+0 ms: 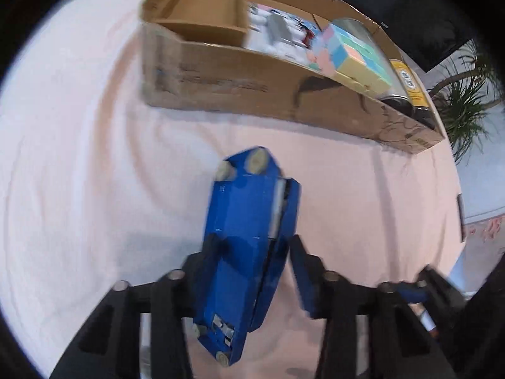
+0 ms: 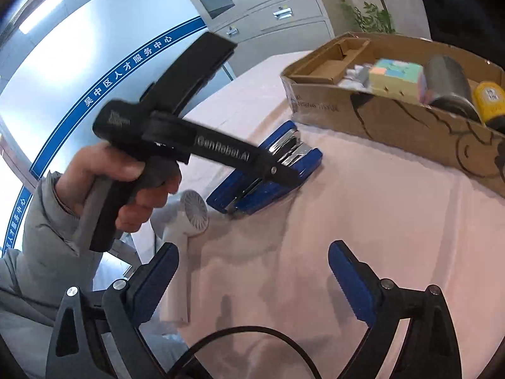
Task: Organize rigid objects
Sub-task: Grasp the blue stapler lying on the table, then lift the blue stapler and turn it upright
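Pickup step: left gripper (image 1: 252, 252) fingers straddle the blue stapler (image 1: 249, 240) on the worktop (image 1: 79, 158), not visibly clamped. Right gripper (image 2: 252, 271) wide open, empty. Next: close, lift into cardboard box (image 1: 252, 94).

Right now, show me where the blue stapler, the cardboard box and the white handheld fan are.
blue stapler (image 1: 249, 230): left wrist view, on its blue underside.
cardboard box (image 2: 394, 123): right wrist view, on its near side wall.
white handheld fan (image 2: 195, 211): right wrist view, on its round grille.
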`<state>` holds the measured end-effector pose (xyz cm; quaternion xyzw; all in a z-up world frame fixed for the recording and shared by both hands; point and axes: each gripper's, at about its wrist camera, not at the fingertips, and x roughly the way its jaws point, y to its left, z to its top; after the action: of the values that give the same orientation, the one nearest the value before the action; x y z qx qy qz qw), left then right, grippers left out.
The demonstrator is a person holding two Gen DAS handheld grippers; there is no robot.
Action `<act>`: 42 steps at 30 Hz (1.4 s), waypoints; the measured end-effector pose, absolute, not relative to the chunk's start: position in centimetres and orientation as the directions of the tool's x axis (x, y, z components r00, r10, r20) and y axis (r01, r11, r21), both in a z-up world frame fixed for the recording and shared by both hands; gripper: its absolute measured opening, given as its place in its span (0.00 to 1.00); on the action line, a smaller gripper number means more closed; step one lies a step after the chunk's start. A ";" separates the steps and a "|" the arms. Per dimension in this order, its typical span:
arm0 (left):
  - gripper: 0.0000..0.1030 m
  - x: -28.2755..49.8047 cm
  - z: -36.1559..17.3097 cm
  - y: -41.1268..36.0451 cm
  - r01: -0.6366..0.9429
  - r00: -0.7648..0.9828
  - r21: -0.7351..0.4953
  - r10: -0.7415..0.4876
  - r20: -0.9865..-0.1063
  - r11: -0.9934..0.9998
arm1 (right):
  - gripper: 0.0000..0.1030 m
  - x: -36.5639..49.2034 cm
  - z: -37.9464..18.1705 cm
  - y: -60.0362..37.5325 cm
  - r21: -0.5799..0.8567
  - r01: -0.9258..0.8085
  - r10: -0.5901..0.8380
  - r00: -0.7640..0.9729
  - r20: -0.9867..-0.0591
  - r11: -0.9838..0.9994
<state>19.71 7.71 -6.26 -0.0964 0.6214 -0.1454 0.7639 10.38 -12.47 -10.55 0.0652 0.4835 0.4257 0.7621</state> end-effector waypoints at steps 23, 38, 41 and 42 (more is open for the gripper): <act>0.47 17.1 -7.1 -4.5 0.167 0.141 -0.525 -0.547 -0.825 0.835 | 0.76 12.4 -15.3 -21.6 0.423 -0.271 0.497 0.338 -0.799 0.864; 0.50 17.4 -8.1 1.3 0.094 0.211 -0.590 -0.595 -0.776 0.802 | 0.64 16.1 -12.7 -25.0 0.276 -0.427 0.440 0.354 -0.825 0.861; 0.50 17.6 -8.8 0.4 0.099 0.190 -0.602 -0.609 -0.770 0.793 | 0.38 15.2 -14.2 -23.9 0.152 -0.427 0.324 0.367 -0.872 0.891; 0.50 17.7 -8.8 0.4 0.102 0.188 -0.603 -0.610 -0.770 0.791 | 0.36 15.3 -14.3 -24.2 0.176 -0.410 0.335 0.357 -0.872 0.895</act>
<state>17.66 0.44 -8.75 -0.2155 0.5901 -0.2405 0.7399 15.30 -24.17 -14.35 -0.0358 0.5200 0.2263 0.8229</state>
